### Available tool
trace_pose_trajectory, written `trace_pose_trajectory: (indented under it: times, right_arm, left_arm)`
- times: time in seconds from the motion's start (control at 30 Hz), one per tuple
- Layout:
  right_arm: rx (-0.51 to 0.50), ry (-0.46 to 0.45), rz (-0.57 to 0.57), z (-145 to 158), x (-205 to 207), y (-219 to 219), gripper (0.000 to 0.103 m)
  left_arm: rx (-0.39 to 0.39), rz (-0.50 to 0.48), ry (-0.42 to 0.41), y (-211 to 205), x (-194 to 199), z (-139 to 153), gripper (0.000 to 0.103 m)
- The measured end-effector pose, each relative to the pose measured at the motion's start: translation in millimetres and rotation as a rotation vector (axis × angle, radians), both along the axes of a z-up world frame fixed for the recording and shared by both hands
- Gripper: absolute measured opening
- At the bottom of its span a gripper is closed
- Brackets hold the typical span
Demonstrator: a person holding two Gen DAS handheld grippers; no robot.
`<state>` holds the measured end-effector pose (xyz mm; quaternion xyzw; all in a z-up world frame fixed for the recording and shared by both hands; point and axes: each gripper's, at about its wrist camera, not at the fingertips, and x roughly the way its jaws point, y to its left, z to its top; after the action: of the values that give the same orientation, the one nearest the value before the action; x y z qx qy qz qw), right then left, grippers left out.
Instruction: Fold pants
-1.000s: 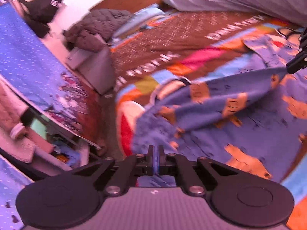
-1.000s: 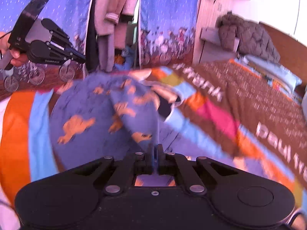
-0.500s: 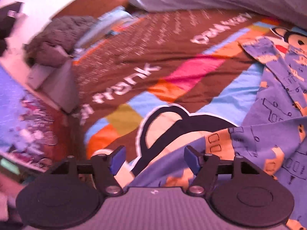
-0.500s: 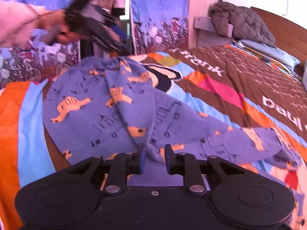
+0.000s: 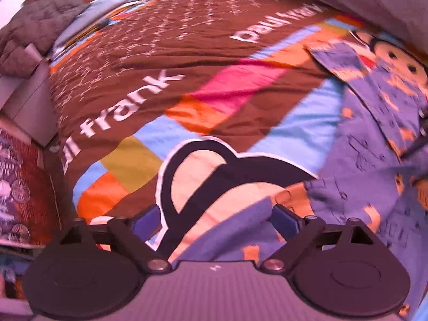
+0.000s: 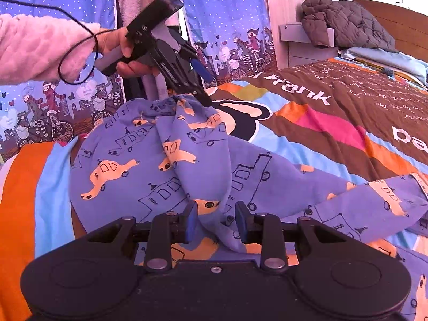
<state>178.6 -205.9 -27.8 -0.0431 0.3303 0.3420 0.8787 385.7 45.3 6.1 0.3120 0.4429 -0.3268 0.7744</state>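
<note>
You have laid the pants (image 6: 165, 160) over in a first fold and both grippers, left (image 5: 214, 219) and right (image 6: 215, 222), have just been opening, now released with cloth slack between them; next, regrip an end for the second fold.

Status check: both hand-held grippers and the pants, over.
Left hand-held gripper open, jaws just opening over the pants. Right hand-held gripper part open, fabric fold between the jaws. Pants bunched on the bedspread, nothing blocking.

It was a home bedroom: a bed (image 6: 334, 123) under a patchwork quilt, a wooden headboard (image 6: 396, 18) at its far end, printed curtains (image 6: 222, 26) beside its foot.
</note>
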Motion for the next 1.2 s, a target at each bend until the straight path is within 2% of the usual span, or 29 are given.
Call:
trace_pose_trajectory:
  times: [0.13,0.17,0.2,0.27,0.3,0.33,0.37,0.43,0.53,0.63,0.8,0.93,1.07,1.2]
  right_arm:
    - [0.002,0.036,-0.021,-4.6,4.2,-0.9,0.033]
    - [-0.003,0.043,-0.028,-6.2,4.6,-0.6,0.033]
    - [-0.006,0.048,-0.029,-7.2,5.0,-0.4,0.033]
    - [-0.009,0.061,-0.031,-9.5,5.8,0.3,0.033]
    - [-0.010,0.063,-0.028,-10.1,6.3,0.6,0.033]
    - [-0.014,0.065,-0.024,-10.7,6.4,1.3,0.033]
    - [-0.018,0.062,-0.019,-11.1,6.1,2.1,0.031]
    - [-0.020,0.059,-0.003,-10.2,5.6,3.9,0.014]
    - [-0.039,0.039,0.021,-7.5,1.3,9.4,0.007]
    - [-0.044,0.022,0.024,-2.3,-1.9,11.3,0.004]
    - [-0.050,0.011,0.011,1.6,-5.3,10.9,0.004]
    - [-0.062,-0.001,0.002,2.3,-11.0,10.5,0.004]
    - [-0.083,-0.029,-0.003,5.8,-16.6,14.4,0.004]
    - [-0.134,-0.074,0.003,15.5,-25.5,20.5,0.001]
  left_arm:
    - [0.075,-0.117,-0.037,-14.2,-8.9,-7.4,0.092]
    - [0.085,-0.125,-0.025,-16.8,-6.7,-10.5,0.091]
    - [0.088,-0.126,-0.005,-18.8,-3.6,-13.1,0.084]
    - [0.094,-0.132,0.041,-22.3,1.6,-17.5,0.069]
    - [0.102,-0.137,0.064,-23.9,3.3,-19.4,0.046]
    - [0.109,-0.136,0.081,-24.4,4.5,-21.5,0.018]
    - [0.118,-0.124,0.093,-25.2,5.4,-22.7,0.010]
    - [0.099,-0.121,0.094,-24.7,2.5,-20.1,0.003]
    - [0.101,-0.120,0.068,-23.3,-4.7,-15.6,0.002]
    - [0.107,-0.114,0.019,-22.6,-10.3,-8.7,0.002]
    - [0.116,-0.104,-0.010,-24.6,-17.0,-1.2,0.002]
    - [0.127,-0.106,-0.071,-25.0,-31.2,4.2,0.001]
    - [0.093,-0.062,-0.141,-16.4,-49.9,19.0,0.001]
    - [0.048,-0.015,-0.211,0.1,-84.3,38.7,0.001]
